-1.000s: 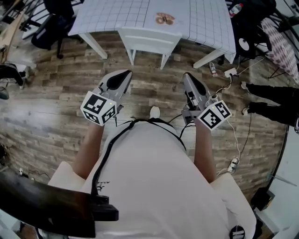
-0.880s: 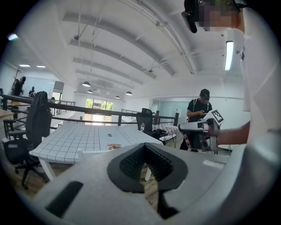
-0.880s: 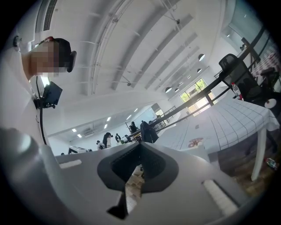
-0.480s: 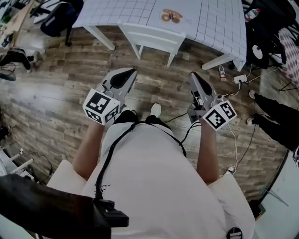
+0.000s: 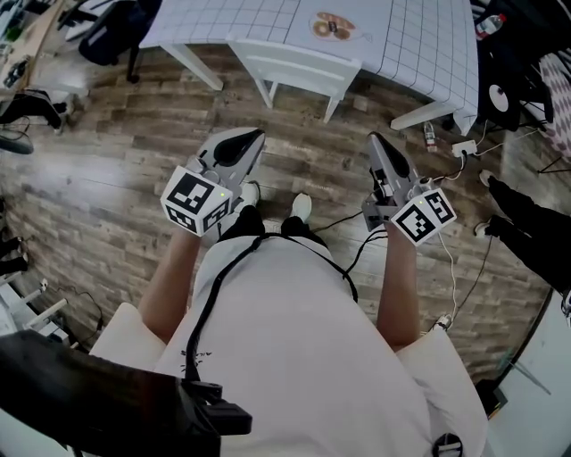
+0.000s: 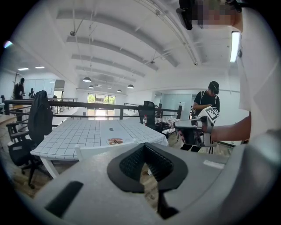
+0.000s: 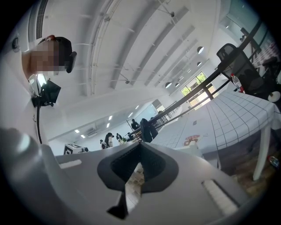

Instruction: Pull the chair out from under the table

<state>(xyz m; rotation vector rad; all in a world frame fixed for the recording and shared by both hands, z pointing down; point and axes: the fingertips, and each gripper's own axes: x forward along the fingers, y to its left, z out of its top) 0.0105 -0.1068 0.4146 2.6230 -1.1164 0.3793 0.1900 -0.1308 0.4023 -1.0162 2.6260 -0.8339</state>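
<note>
The white chair [image 5: 299, 70] stands tucked under the table [image 5: 410, 45], which wears a white grid cloth; only its backrest and rear legs show. My left gripper [image 5: 255, 136] and right gripper [image 5: 378, 139] hover side by side over the wooden floor, short of the chair and apart from it. Both are shut with nothing between the jaws. In the left gripper view the left gripper [image 6: 144, 146] points at the chair's top rail [image 6: 99, 149] and the table [image 6: 88, 132]. Beyond the right gripper [image 7: 140, 145] the chair [image 7: 193, 151] shows small.
A round brown item [image 5: 335, 25] lies on the cloth. A black office chair [image 5: 111, 36] stands at the table's left end. Cables, a power strip [image 5: 464, 147] and a bottle [image 5: 430, 134] lie on the floor at right, near another person's legs [image 5: 526, 223].
The head view has swung, so table and chair sit further right and higher. Both grippers have drifted slightly right, still shut. A second shoe has come into view.
</note>
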